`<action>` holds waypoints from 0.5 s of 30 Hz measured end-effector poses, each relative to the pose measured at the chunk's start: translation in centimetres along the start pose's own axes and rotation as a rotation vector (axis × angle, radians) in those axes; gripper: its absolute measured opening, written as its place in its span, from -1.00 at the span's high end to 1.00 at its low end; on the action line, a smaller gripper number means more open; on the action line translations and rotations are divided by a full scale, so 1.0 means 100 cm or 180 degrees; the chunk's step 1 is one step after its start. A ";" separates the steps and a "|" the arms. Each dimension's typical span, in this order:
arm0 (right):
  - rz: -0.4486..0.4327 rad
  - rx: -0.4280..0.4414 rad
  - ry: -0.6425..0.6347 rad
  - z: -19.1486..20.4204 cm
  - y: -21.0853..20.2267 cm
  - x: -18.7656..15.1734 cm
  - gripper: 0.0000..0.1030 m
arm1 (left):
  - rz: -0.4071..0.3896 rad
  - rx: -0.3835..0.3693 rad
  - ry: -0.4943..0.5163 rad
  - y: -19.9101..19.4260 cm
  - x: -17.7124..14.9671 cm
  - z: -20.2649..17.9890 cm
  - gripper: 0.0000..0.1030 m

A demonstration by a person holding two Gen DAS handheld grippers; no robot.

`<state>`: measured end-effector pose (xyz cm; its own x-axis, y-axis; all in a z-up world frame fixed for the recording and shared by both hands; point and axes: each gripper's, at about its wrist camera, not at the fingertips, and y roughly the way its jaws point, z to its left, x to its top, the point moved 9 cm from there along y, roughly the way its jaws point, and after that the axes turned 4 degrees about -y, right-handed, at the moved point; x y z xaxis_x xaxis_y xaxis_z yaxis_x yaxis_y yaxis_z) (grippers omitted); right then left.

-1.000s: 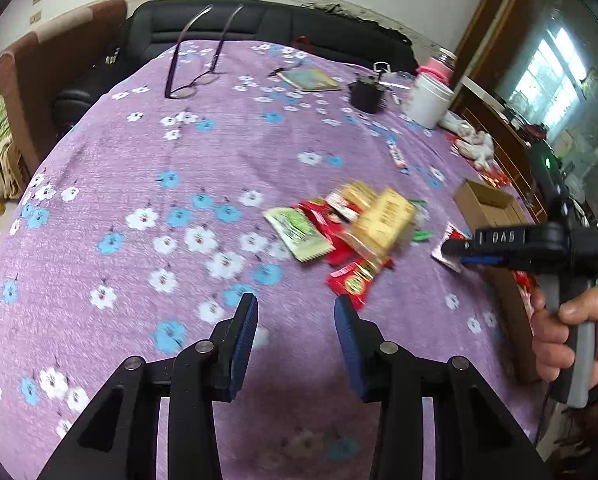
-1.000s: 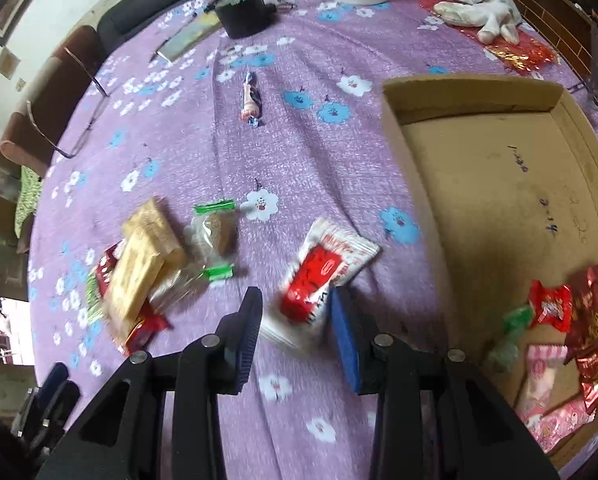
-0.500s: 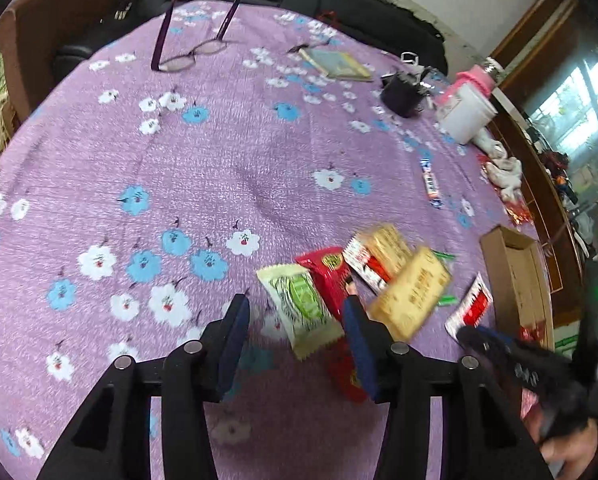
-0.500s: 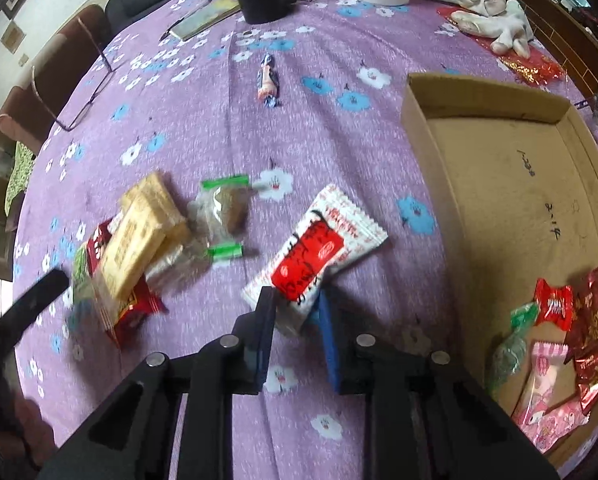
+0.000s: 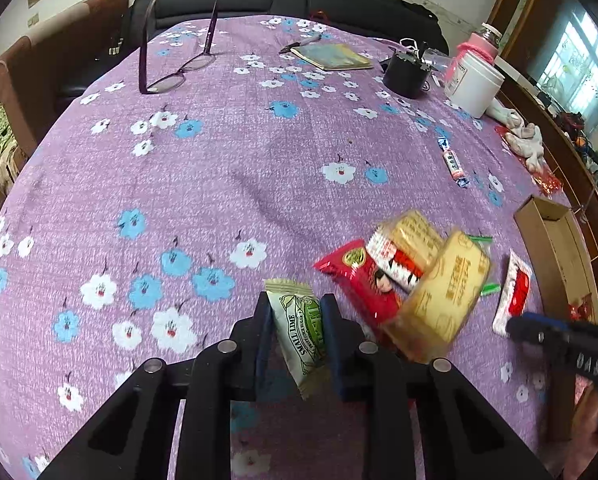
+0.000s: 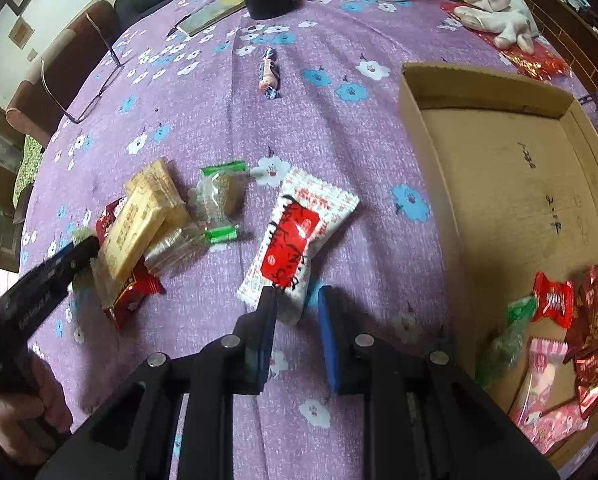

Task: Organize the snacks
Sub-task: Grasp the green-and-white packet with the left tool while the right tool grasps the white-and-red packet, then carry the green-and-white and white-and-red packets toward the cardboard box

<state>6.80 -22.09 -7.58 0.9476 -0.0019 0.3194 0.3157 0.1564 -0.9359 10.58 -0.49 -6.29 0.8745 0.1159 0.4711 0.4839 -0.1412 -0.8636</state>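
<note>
My left gripper [image 5: 296, 300] is closing its jaws, and its pads press both sides of a green and white lime packet [image 5: 299, 328] on the purple tablecloth. Beside it lies a pile with a red packet [image 5: 359, 280] and tan biscuit packs [image 5: 443, 292]. My right gripper [image 6: 297, 292] is shut on the near end of a white and red packet [image 6: 295, 240], which lies flat left of the cardboard box [image 6: 409, 120]. Several wrapped snacks [image 6: 551, 300] sit in the box's near corner. A clear packet with green ends [image 6: 219, 200] rests next to the pile.
A wrapped candy roll [image 6: 269, 72] lies alone farther up the cloth. At the far side stand glasses [image 5: 171, 76], a notebook [image 5: 331, 56], a black pot [image 5: 405, 76] and a white jar [image 5: 475, 88]. White gloves [image 6: 491, 20] lie beyond the box.
My left gripper came forward and down to the pile and closed around the green lime packet. My right gripper's jaws closed on the white and red packet's end and stayed in place.
</note>
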 end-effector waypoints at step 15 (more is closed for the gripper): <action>0.0008 0.0008 0.0368 -0.008 0.007 0.027 0.19 | -0.0060 0.0078 0.0001 -0.019 -0.032 0.002 0.54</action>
<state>9.62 -22.78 -7.54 0.9477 -0.1155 0.2975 0.3133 0.1592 -0.9362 6.82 -0.45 -6.20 0.8652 0.1179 0.4874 0.4994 -0.1148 -0.8587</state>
